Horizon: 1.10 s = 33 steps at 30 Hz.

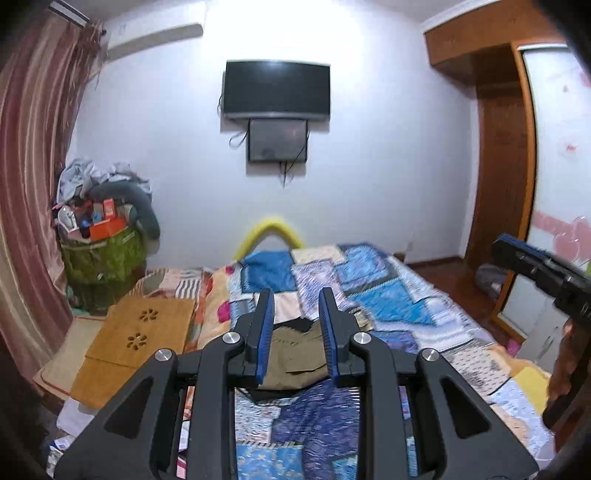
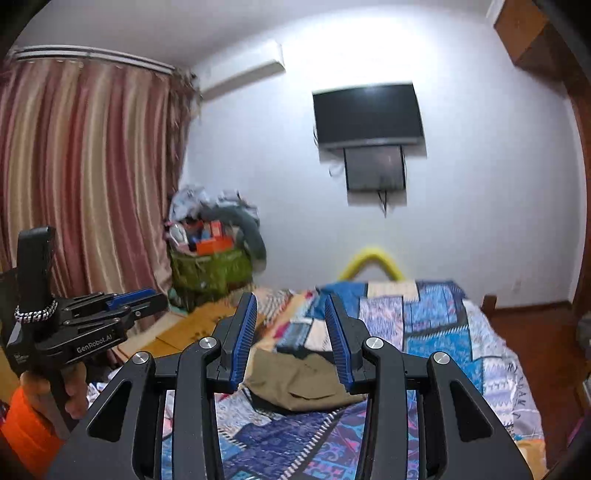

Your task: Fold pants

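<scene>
Now I am holding both tools released, left tool (image 1: pixel 296 301) and right tool (image 2: pixel 290 306), above the folded pants (image 2: pixel 299 380) mid-bed (image 2: pixel 495 354); next, checking the edges are lying flat.

A patchwork quilt (image 1: pixel 388 295) in blues and whites covers the bed. On the far white wall hangs a dark TV (image 1: pixel 276 90), with a smaller panel (image 1: pixel 277 141) just below it. Striped curtains (image 2: pixel 85 173) fill the left side; an air conditioner (image 1: pixel 155 35) sits high beside them. A green bag (image 1: pixel 101 254) heaped with boxes and cloth stands in the corner. A wooden board (image 1: pixel 140 328) lies beside the quilt. A wooden wardrobe (image 1: pixel 506 147) stands at right.
</scene>
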### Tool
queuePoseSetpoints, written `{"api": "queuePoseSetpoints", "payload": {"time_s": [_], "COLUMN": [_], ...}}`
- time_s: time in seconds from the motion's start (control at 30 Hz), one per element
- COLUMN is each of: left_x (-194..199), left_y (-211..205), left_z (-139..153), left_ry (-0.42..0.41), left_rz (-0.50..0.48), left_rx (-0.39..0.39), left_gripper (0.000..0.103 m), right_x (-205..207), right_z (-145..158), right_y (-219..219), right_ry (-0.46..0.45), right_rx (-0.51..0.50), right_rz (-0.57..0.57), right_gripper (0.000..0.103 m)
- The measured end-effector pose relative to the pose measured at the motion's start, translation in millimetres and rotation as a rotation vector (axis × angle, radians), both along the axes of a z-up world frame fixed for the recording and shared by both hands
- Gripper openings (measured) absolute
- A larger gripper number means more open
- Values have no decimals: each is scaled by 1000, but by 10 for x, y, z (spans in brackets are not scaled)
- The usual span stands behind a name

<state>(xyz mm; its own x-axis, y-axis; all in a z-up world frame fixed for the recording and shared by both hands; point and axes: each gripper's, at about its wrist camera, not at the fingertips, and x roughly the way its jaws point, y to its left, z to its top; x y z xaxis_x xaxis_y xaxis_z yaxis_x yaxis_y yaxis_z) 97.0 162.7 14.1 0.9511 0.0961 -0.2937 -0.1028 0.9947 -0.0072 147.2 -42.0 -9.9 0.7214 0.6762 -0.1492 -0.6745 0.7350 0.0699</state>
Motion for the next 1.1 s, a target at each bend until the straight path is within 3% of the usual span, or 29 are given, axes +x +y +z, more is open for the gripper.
{"api": "queuePoseSetpoints", "payload": {"time_s": [0.1,0.17,0.23,0.3,0.37,0.43,0.53,1.1], "left_x": [-267,-423,-574,-674,-748,-786,-869,-883], "left_y": [-99,-153,-177,-193,-217,-214,-231,-310], "left_z": [31,37,30,27,33,38,51,-18], "left_ry": [-44,-69,-90,-114,-121,-135,-159,-149], "left_rz": [4,6,4,7,19,26,31,55], "left_rx": [-7,-11,-22,-26,-15,-14,-25,1], "left_gripper": [25,32,61,70,74,89,102,103], "right_x": [-197,-283,-349,-359,-379,-389,-400,-534], "right_z": [-24,-31,-39,-52,-59,-61,-76,-112], "right_y": [-45,-62,-80,-98,-129,-132,-125,-226], "right_ry": [-19,-31,-43,-52,-58,-58,-75,-59], "right_rx": [28,31,38,49,56,51,41,36], "right_rz": [-4,-18,-35,-62,-80,-95,-135,-136], "right_gripper": [46,52,69,84,88,97,103,103]}}
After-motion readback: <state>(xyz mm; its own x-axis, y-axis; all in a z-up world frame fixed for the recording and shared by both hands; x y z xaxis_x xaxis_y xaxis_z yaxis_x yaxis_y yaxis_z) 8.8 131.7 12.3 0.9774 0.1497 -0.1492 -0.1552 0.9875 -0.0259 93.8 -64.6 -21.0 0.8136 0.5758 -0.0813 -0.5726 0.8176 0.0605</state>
